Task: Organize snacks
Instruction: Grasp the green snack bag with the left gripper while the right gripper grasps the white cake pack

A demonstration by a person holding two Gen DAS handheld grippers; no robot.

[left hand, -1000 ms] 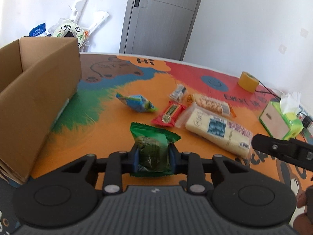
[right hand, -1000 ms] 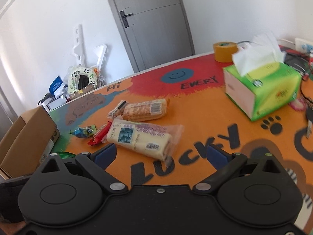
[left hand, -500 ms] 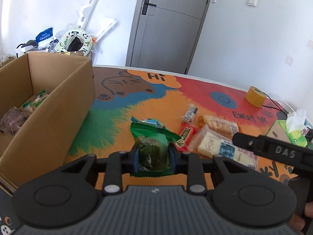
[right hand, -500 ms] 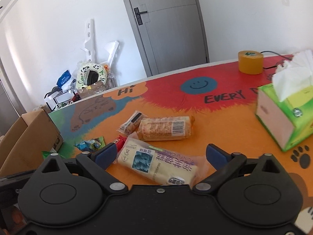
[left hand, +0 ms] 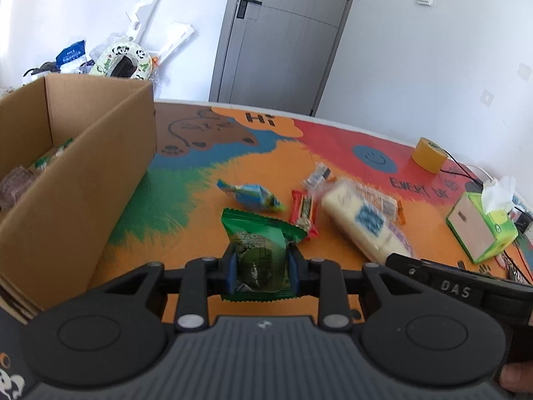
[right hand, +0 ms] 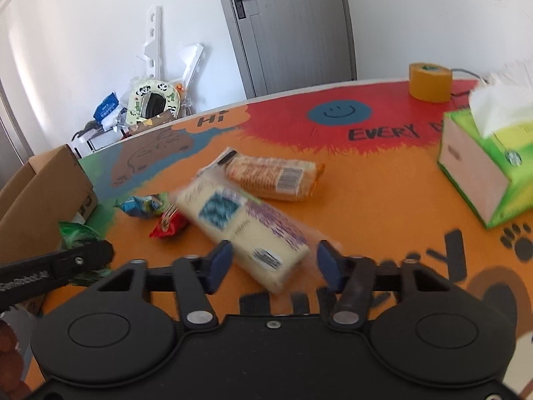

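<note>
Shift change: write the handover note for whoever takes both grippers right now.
Left gripper: shut on the green snack pack, held beside the cardboard box.
Right gripper: closing around the pale cracker pack; fingers not yet pressing it.
Done: a few snacks lie in the box.
Left on the table: blue candy, red bar, orange biscuit pack, a small clear-wrapped snack.

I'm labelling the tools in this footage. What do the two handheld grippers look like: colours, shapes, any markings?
Both match: the left gripper and right gripper have matte black bodies with two round discs, angular black linkages with silver pivot pins, and blue fingertip pads. The left's top is ribbed grey. Seen side-on, the right gripper's finger carries white letters "DAS"; the left's finger also has white lettering, too blurred to read. No cables show.
</note>
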